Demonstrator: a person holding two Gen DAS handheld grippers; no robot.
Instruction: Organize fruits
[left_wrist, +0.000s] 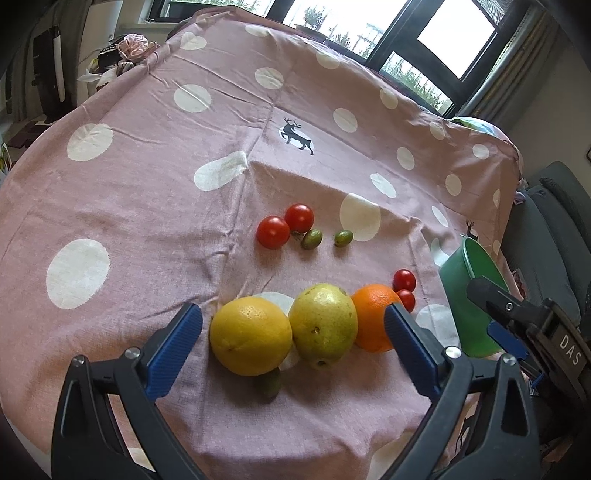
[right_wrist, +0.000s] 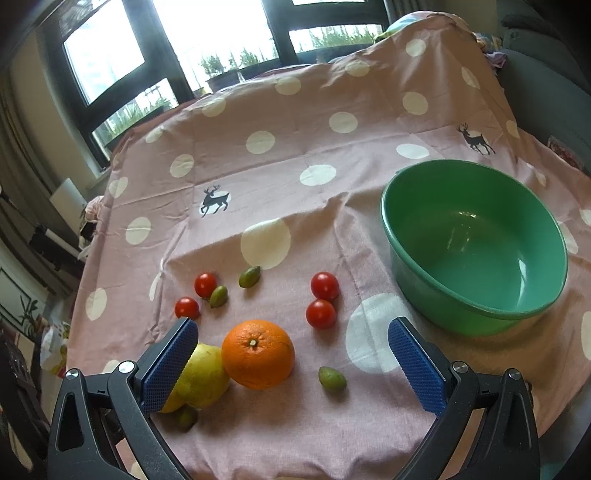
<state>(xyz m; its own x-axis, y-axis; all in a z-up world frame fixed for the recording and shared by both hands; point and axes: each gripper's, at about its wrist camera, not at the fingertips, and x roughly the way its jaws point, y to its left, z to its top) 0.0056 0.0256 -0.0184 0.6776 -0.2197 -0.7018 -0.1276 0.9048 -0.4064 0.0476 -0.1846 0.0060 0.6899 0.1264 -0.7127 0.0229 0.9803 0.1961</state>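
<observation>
A yellow citrus (left_wrist: 251, 335), a yellow-green pear (left_wrist: 323, 325) and an orange (left_wrist: 373, 321) lie in a row on the pink dotted cloth. My left gripper (left_wrist: 293, 332) stands open just before them, empty. Red tomatoes (left_wrist: 273, 232) and small green fruits (left_wrist: 312, 239) lie farther back. In the right wrist view the orange (right_wrist: 258, 353) and pear (right_wrist: 203, 376) sit between the fingers of my open right gripper (right_wrist: 293, 350). An empty green bowl (right_wrist: 476, 243) stands at the right. Two tomatoes (right_wrist: 321, 313) and a small green fruit (right_wrist: 332, 377) lie near the orange.
The cloth-covered table (right_wrist: 295, 147) drops off at the far edge toward dark-framed windows (right_wrist: 177, 44). A grey chair (left_wrist: 554, 240) stands to the right of the table. The right gripper's body (left_wrist: 535, 325) shows at the right edge of the left wrist view, in front of the bowl (left_wrist: 469, 291).
</observation>
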